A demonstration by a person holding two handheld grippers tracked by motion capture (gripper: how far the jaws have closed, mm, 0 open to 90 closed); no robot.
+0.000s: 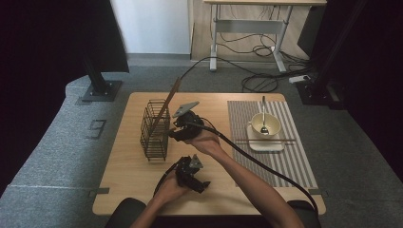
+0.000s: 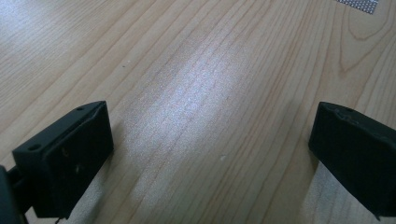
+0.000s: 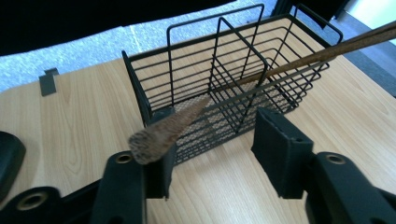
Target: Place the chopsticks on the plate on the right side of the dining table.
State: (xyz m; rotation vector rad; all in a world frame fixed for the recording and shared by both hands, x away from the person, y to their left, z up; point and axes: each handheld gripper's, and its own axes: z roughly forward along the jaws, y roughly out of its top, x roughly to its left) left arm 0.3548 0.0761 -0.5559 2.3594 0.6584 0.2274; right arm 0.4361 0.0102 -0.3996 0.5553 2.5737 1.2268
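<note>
Light wooden table (image 1: 123,175) on grey carpet. Black wire basket (image 1: 155,129) standing at nine o'clock of centre. Striped placemat (image 1: 290,156) at three o'clock, bearing a white square plate (image 1: 266,145) under a bowl (image 1: 265,124).

Black wire basket (image 1: 155,130), thin bars, pale mesh floor inside. Dark brown wooden chopstick (image 3: 261,74), rough mottled brown end. Right gripper (image 3: 212,154) all black, with brass-coloured screw rings; grey 3-cornered plate on top in the high view. Left gripper (image 2: 210,154) matt black. Light wooden table (image 1: 123,171), pale beige with darker wavy grain lines. Grey-and-white striped placemat (image 1: 294,161), narrow stripes. Cream round bowl (image 1: 265,126) on a white square plate (image 1: 265,145). Silver metal spoon (image 1: 263,116). 2nd dark brown chopstick (image 1: 265,140) lies across the plate. Grey speckled carpet (image 1: 52,156).
</note>
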